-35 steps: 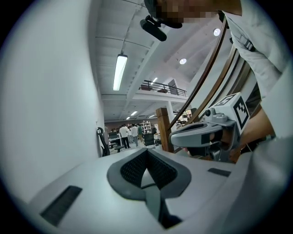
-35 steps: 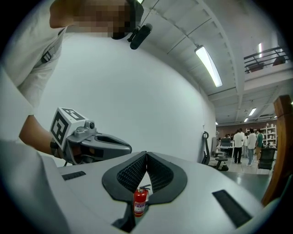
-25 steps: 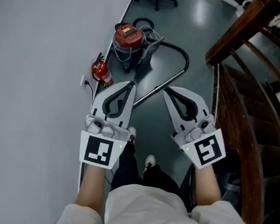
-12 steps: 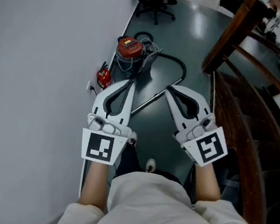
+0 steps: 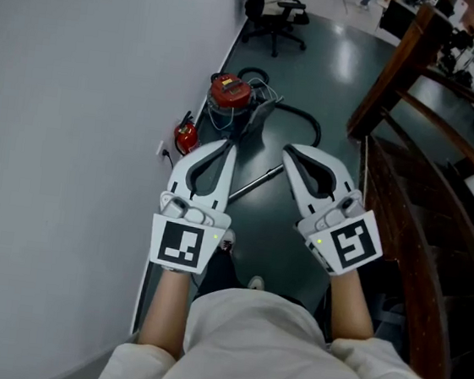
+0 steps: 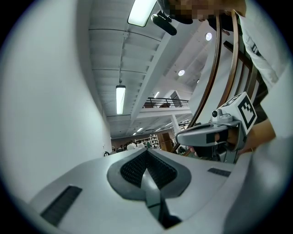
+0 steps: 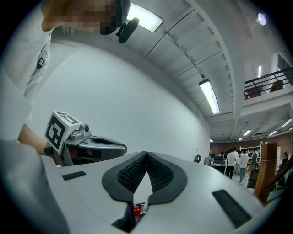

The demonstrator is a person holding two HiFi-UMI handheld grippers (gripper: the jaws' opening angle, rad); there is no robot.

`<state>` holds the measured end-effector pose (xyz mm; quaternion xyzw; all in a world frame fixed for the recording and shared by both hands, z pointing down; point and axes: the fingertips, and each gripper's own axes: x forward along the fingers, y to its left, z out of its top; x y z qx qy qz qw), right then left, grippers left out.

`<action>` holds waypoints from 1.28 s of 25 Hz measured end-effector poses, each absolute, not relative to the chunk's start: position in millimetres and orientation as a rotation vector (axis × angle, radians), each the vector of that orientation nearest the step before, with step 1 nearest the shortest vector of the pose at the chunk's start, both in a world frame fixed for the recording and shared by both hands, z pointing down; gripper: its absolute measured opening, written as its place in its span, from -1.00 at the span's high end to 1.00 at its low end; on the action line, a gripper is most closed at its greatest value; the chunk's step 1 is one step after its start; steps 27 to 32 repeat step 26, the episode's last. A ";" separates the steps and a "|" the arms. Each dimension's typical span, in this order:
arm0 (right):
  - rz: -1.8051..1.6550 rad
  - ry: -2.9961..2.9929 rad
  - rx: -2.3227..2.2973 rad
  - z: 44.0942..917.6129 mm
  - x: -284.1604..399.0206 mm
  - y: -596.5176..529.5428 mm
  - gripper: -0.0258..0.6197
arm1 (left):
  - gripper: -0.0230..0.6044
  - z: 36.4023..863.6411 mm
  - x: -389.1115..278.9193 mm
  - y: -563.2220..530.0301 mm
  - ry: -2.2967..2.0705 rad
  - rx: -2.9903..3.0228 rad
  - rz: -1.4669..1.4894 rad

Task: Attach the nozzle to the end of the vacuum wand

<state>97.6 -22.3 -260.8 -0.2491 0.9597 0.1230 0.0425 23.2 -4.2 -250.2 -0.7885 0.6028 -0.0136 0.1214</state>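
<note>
left gripper (image 5: 225,146) and right gripper (image 5: 291,151) are closed and empty above the wand (image 5: 256,182), which lies on the floor (image 5: 343,78) by the vacuum (image 5: 231,93); no nozzle shows, so attachment can't be judged.

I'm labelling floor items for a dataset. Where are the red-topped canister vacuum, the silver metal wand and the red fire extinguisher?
red-topped canister vacuum (image 5: 231,92): head view, on its red lid.
silver metal wand (image 5: 259,181): head view, midway along the visible tube.
red fire extinguisher (image 5: 187,136): head view, on its cylinder body.
</note>
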 end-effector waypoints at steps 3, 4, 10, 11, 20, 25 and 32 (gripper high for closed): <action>0.395 2.942 -0.785 -258.0 99.0 -23.6 0.84 | 0.93 -249.5 23.4 -4.1 1.767 -2.300 -0.044; 0.398 2.944 -0.788 -257.1 99.1 -23.7 0.84 | 0.93 -248.8 23.2 -4.1 1.771 -2.300 -0.044; 0.397 2.953 -0.792 -255.2 99.7 -24.6 0.84 | 0.93 -248.2 23.6 -5.4 1.769 -2.296 -0.039; 0.397 2.954 -0.793 -254.8 99.7 -24.7 0.84 | 0.93 -248.7 23.8 -5.4 1.768 -2.296 -0.037; 0.385 2.959 -0.804 -254.1 99.1 -22.8 0.84 | 0.93 -249.2 24.7 -1.5 1.757 -2.302 -0.039; 0.373 2.960 -0.814 -252.1 100.8 -23.0 0.84 | 0.93 -249.9 24.1 1.0 1.757 -2.307 -0.045; 0.371 2.960 -0.816 -251.9 101.2 -23.3 0.84 | 0.93 -250.3 24.1 1.2 1.757 -2.307 -0.046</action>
